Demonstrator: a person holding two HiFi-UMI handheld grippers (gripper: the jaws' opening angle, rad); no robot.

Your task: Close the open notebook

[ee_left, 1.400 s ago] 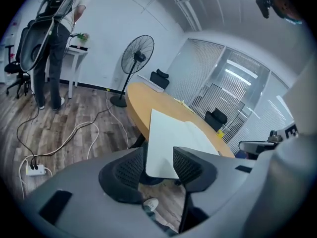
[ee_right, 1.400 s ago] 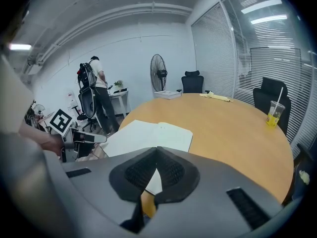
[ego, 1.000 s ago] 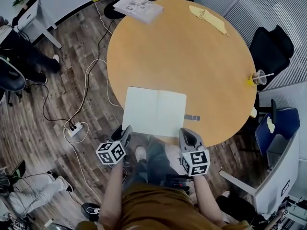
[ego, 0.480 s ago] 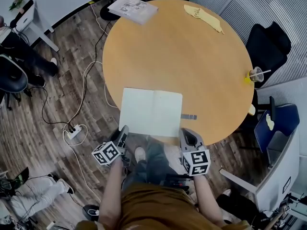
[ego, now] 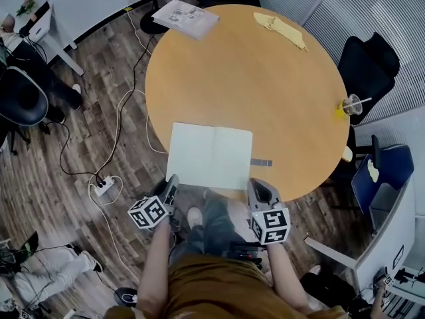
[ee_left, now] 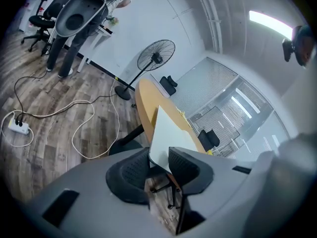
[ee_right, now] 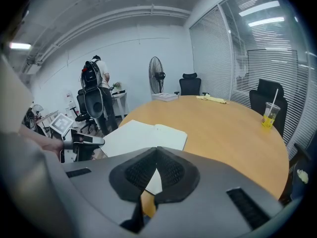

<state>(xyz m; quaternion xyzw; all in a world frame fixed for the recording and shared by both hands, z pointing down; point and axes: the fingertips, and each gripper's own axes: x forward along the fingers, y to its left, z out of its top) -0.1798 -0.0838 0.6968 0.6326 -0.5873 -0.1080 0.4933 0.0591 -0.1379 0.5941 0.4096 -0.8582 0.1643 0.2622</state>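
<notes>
The open notebook (ego: 211, 155) lies flat, white pages up, at the near edge of the round wooden table (ego: 252, 78). My left gripper (ego: 172, 181) is at its near left corner. In the left gripper view that white corner (ee_left: 171, 133) reaches in between the jaws of the left gripper (ee_left: 159, 155), which are closing with a gap still showing at the pads. My right gripper (ego: 257, 185) hovers at the near right corner. In the right gripper view the right gripper (ee_right: 157, 152) has its pads together with nothing between them, and the notebook (ee_right: 143, 135) lies just ahead.
A small grey strip (ego: 261, 162) lies right of the notebook. A magazine (ego: 186, 17), a yellow cloth (ego: 279, 28) and a cup with a straw (ego: 350, 105) sit at the table's far and right edges. Chairs, floor cables and a power strip (ego: 105, 186) surround the table.
The left gripper has rolled a little and its jaws have narrowed around the notebook's corner. The right gripper and the notebook stay as they were.
</notes>
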